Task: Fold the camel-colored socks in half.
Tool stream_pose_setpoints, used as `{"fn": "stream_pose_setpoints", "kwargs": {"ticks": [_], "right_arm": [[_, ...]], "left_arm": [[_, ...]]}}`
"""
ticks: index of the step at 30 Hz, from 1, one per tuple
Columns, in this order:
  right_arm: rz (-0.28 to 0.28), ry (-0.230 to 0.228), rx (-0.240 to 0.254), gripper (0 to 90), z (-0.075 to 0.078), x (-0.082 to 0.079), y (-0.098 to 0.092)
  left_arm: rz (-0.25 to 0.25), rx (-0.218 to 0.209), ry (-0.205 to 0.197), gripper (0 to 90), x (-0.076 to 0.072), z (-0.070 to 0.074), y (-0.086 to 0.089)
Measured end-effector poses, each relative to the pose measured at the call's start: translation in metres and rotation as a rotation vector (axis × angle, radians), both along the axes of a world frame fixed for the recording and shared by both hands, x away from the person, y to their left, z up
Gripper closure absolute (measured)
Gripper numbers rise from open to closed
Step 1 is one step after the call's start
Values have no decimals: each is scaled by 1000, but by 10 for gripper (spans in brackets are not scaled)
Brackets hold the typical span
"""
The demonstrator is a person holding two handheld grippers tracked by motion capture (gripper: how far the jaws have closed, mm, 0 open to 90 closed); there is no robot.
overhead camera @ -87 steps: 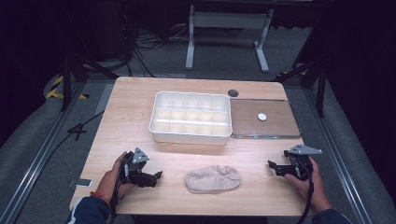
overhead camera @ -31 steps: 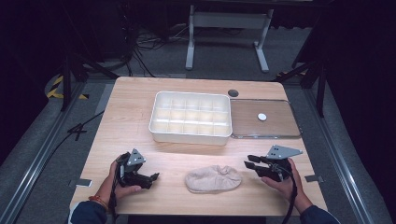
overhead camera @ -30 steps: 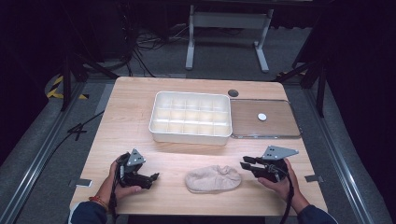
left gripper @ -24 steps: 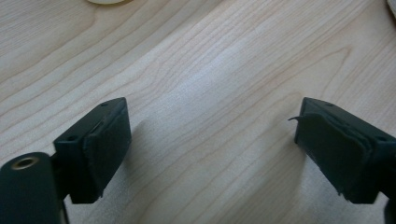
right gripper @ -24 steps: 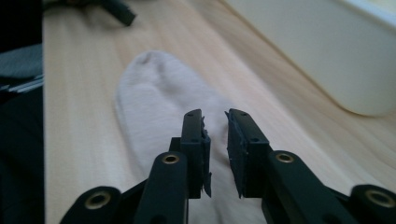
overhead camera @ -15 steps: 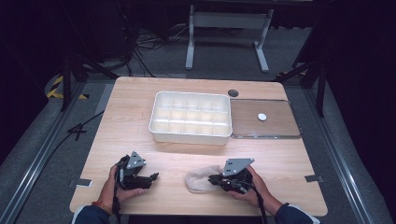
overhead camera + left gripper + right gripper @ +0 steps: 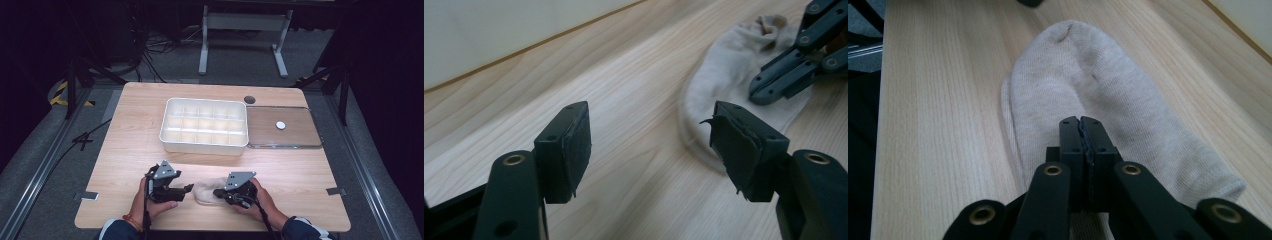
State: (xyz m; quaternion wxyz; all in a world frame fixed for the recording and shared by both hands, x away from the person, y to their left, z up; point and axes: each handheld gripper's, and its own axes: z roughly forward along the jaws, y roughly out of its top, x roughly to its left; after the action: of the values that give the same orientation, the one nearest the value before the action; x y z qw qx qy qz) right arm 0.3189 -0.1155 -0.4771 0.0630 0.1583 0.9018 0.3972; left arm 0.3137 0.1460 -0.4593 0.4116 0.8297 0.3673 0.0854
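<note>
Sock (image 7: 206, 190) lies flat on the table (image 7: 135, 150), bottom centre of the high view, between the two hands and in front of the white tray.

Right tongs (image 7: 218, 192): jaws pressed fully together, tips resting on the sock. In the right gripper view the closed tips (image 7: 1082, 131) sit on the mid part of the sock (image 7: 1088, 95); can't tell whether any fabric is pinched between them.

Left tongs (image 7: 188, 188): jaws apart, having just been closing, nothing between them. In the left gripper view the tongs (image 7: 649, 135) frame bare wood, with the sock (image 7: 734, 75) just past the right-hand jaw at upper right. The right tongs (image 7: 774, 80) cross the sock from the upper right corner of that view.

Surroundings:
- White compartment tray (image 7: 204, 125), centre of the high view, above the sock and well apart from it. Cells look empty.
- Clear flat lid (image 7: 282, 127) just right of the tray, touching or nearly touching its side. Small white round knob (image 7: 280, 125) on it.
- Dark round grommet (image 7: 249, 99) in the table above the tray's upper right corner.
- Metal stand legs (image 7: 240, 30) on the floor beyond the table, top centre.

Nothing lies between either tongs and the sock. Left tongs sit just beside the sock's left end, tips not touching it.
</note>
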Motion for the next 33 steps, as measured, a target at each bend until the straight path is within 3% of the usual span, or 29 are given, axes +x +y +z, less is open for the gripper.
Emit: {"fn": "stream_pose_setpoints", "kwargs": {"ticks": [3,8,9,14,15,17,23,25,33], "right_arm": [[0,-4,-1,891,0,0,2],[5,2,17,889,-2,2,2],[5,5,22,887,-2,2,2],[-1,-10,28,856,-3,1,1],[-3,-16,26,832,-2,1,1],[-15,-32,15,786,-1,-1,-1],[-74,-44,41,801,7,4,-9],[-71,-38,-1,816,1,6,-8],[-65,-55,-2,821,-2,10,-1]], "left_arm": [[6,18,21,332,2,-4,-11],[-23,69,31,330,2,-14,-24],[-35,63,43,324,2,-16,-26],[-28,104,14,321,2,-19,-32],[-35,147,-15,320,0,-19,-35],[-29,152,-11,321,0,-18,-36],[-18,165,3,340,-2,-17,-36],[-26,179,11,371,-1,-15,-35],[-34,149,44,600,5,-12,-26]]}}
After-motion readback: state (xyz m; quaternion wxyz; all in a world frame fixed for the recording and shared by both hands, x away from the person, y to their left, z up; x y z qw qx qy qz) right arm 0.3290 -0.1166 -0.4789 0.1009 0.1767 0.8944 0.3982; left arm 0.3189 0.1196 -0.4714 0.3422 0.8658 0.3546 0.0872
